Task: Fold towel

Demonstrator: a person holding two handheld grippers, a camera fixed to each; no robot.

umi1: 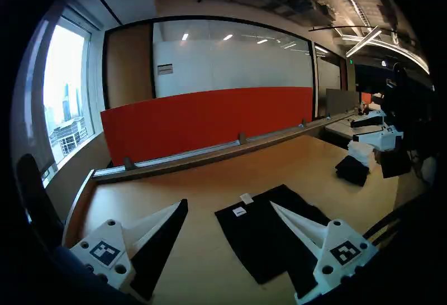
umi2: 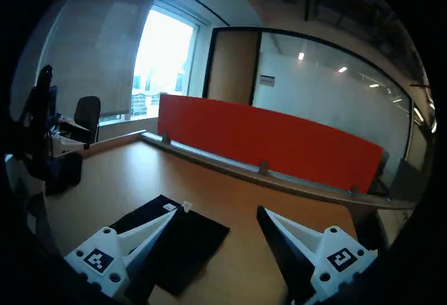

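Towel (umi1: 262,238) lies flat on the counter (umi1: 212,176). Left gripper (umi1: 228,203) and right gripper (umi2: 220,208) hover over it, jaws wide open, holding nothing. I'd pinch both corners of one edge evenly

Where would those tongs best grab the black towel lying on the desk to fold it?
Probably a corner of the towel, coming in low along the table from the near edge. It lies flat, so only its thin edge lets the open left tongs slide one finger under and pinch.
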